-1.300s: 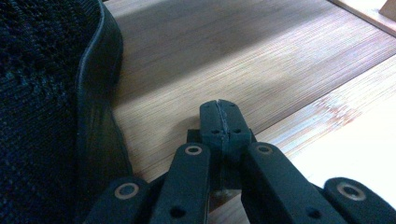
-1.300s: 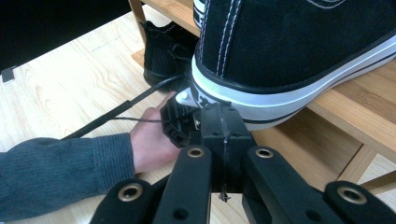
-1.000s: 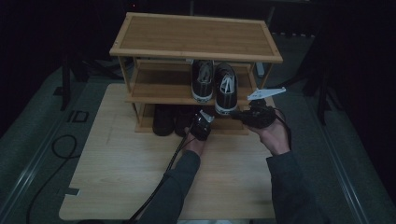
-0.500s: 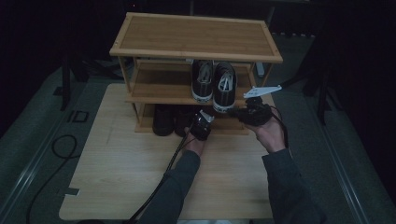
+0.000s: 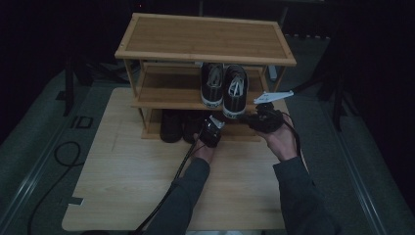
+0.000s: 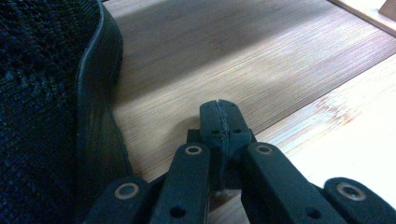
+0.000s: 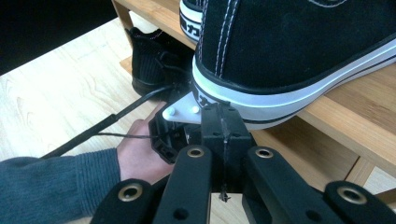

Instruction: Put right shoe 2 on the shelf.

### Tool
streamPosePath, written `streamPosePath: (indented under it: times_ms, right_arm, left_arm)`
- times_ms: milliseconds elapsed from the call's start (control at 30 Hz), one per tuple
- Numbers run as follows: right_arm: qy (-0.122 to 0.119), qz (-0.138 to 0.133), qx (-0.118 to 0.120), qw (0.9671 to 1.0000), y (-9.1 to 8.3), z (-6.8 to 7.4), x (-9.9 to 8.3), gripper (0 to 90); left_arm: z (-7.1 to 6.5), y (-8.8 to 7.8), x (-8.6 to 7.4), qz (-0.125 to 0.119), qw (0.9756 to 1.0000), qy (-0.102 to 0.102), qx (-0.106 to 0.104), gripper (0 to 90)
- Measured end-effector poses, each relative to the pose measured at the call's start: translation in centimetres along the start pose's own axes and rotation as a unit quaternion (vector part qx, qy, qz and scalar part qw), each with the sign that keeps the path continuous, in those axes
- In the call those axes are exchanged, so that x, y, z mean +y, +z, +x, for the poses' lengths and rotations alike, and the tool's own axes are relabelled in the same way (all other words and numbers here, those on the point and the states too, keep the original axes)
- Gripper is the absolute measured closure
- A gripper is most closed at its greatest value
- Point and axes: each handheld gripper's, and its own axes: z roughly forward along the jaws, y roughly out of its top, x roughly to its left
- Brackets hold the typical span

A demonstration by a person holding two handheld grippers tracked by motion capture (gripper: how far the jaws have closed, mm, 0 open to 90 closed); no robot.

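High view: bamboo shoe rack (image 5: 205, 36) sits at the far side of a wooden table (image 5: 132, 186). A pair of black canvas sneakers (image 5: 224, 88) with white soles is on the middle shelf, toward its right, heels facing the person. A pair of all-black shoes (image 5: 177, 125) is on the bottom shelf, below and to the left of them. Left gripper (image 5: 212, 128) is at the front edge of the bottom shelf, just right of the black shoes. Right gripper (image 5: 258, 116) is just off the heel of the right-hand sneaker, pointing in from the right, grey plate on top. Jaw state is too small to read here.

Left gripper view: jaws pressed together, nothing between them. Tips hover low over the bottom shelf board (image 6: 224, 60). Black mesh shoe (image 6: 42, 102) with a rubber sidewall is close on the left, not touching the jaws.

Right gripper view: jaws pressed together, empty. Tips sit right at the white sole edge of the sneaker (image 7: 299, 51) at its heel; contact can't be confirmed. Sneaker overhangs the middle shelf edge (image 7: 350, 130) slightly. Beyond the jaws: the person's left hand (image 7: 140, 149) on the other gripper, cable trailing, black shoe (image 7: 154, 65) behind it on the lower shelf.
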Motion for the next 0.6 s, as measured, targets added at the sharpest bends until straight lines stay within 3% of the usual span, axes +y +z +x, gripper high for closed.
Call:
streamPosePath:
  times_ms: [333, 467, 600]
  right_arm:
    - [-0.002, -0.003, -0.013, 0.9999, 0.14, -0.16, 0.3, 90.0]
    - [-0.02, 0.004, -0.037, 0.9991, 0.29, 0.32, 0.25, 90.0]
    - [-0.016, 0.001, -0.042, 0.999, 0.44, 0.2, 0.17, 90.0]
  left_arm:
    - [0.03, -0.01, 0.0, 0.0, 1.0, 0.0, -0.001, 90.0]
    - [0.01, -0.01, 0.01, 0.0, 1.0, 0.001, -0.001, 90.0]
    - [0.0, 0.0, 0.01, 0.0, 1.0, 0.0, 0.0, 90.0]
